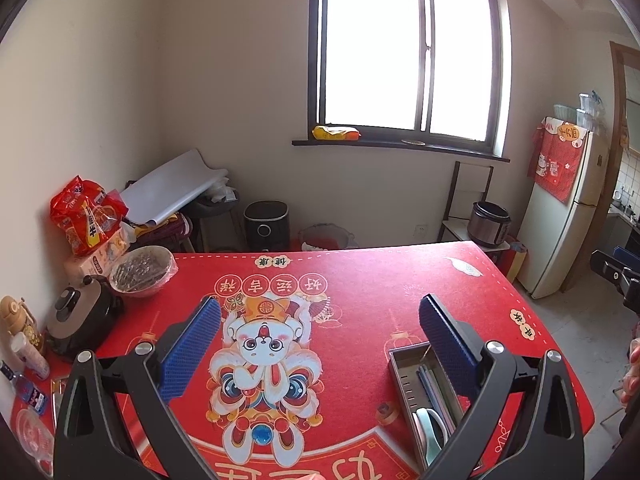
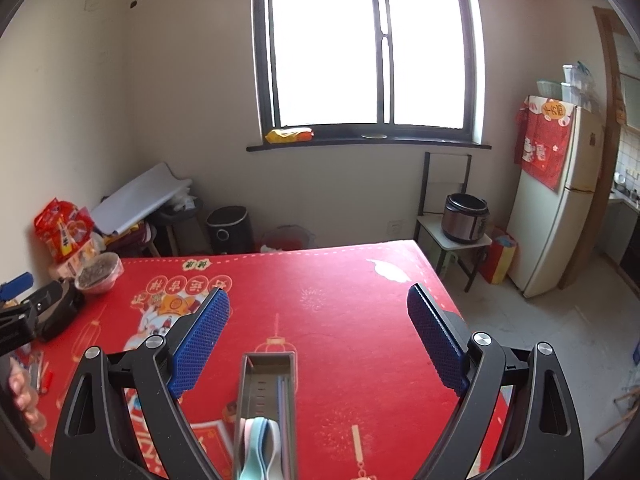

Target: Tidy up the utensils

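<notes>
right wrist: gripper [image 2: 318,312] open above utensil tray [image 2: 256,384].

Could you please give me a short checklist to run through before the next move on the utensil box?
1. Left gripper open and empty: ok.
2. Right gripper open and empty: ok.
3. Utensil box upright on the red mat: ok.
4. Spoons and chopsticks inside the box: ok.
5. Any loose utensil left on the mat: none in view, though items at the left edge are too small to tell.
6. Box clear of the mat's edge: ok.
</notes>
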